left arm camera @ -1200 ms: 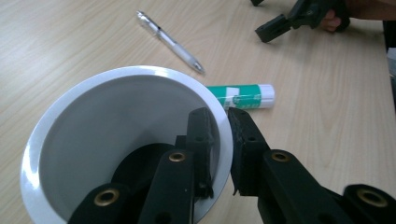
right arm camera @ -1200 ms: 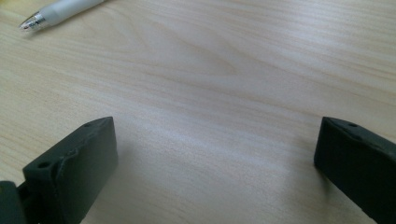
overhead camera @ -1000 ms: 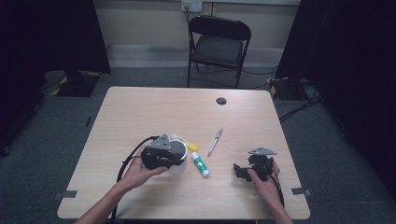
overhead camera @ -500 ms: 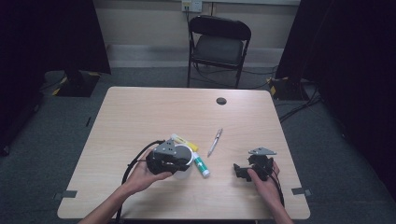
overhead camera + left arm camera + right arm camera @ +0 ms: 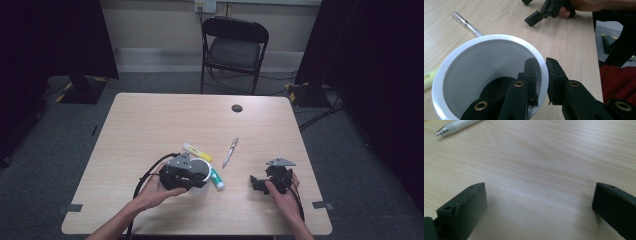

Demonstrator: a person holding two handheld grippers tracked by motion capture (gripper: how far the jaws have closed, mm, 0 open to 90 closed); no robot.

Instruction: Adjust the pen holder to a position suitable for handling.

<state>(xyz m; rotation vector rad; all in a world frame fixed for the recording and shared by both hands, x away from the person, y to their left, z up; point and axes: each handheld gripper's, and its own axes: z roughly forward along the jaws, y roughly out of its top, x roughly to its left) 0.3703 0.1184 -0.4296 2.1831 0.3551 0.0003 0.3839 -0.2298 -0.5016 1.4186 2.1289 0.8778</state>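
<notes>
A white cup (image 5: 201,166) stands near the table's front, left of centre, and my left gripper (image 5: 186,174) is shut on it. In the left gripper view one jaw is inside the cup (image 5: 486,57) and the other outside, so the left gripper (image 5: 543,65) pinches the rim. A hand holds my right gripper (image 5: 260,182) low over the front right of the table; it also appears in the left gripper view (image 5: 541,15). The right gripper (image 5: 540,195) is open, with only bare wood between its jaws.
A yellow highlighter (image 5: 196,152) lies just behind the cup and a green-and-white marker (image 5: 216,179) to its right. A pen (image 5: 230,152) lies mid-table, its tip (image 5: 456,126) ahead of the right jaws. A black disc (image 5: 237,108) is farther back. A folding chair (image 5: 234,47) stands beyond.
My left gripper and the cup have shifted slightly to the right and toward the front edge, closer to the marker. The right gripper has stayed in place.
</notes>
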